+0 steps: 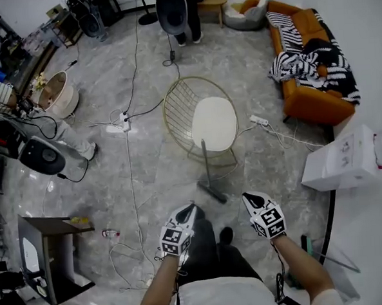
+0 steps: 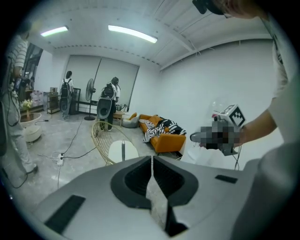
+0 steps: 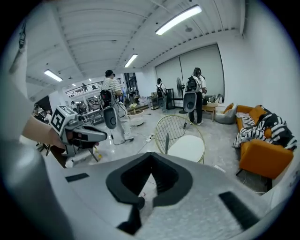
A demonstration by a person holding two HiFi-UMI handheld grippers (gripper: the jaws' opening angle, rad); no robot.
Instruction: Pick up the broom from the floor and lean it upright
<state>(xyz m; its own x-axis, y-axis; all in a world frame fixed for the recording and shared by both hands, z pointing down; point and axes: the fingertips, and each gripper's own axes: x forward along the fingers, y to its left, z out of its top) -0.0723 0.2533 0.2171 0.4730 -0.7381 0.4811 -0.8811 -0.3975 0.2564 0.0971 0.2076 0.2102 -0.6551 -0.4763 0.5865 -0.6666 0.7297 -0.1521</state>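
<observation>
head view: left gripper (image 1: 189, 210) and right gripper (image 1: 250, 198) sit low in frame, side by side, apart, both pointing fwd at the chair. broom (image 1: 206, 167) is just ahead, betw the two in frame. its head is down on the grey floor (image 1: 146, 164), and its handle stands up against the front of the gold wire chair (image 1: 175, 104) w/ the white seat pad (image 1: 214, 123). neither gripper touches it. orange sofa (image 1: 307, 99) w/ a striped throw is far right, and a white box (image 1: 343, 160) is nearer on the right.

left gripper view: jaws pressed together, closed, nothing betw them. past the tips the broom handle (image 2: 123, 149) stands upright across the white pad, w/ chair wire beside it.

right gripper view: jaws closed too, tips meeting, empty. broom (image 3: 167, 140) leans upright on the chair (image 3: 180, 123) ahead, well apart from the jaws. the left gripper (image 3: 101, 135) shows at the left edge, level w/ this one, nothing in it.
</observation>
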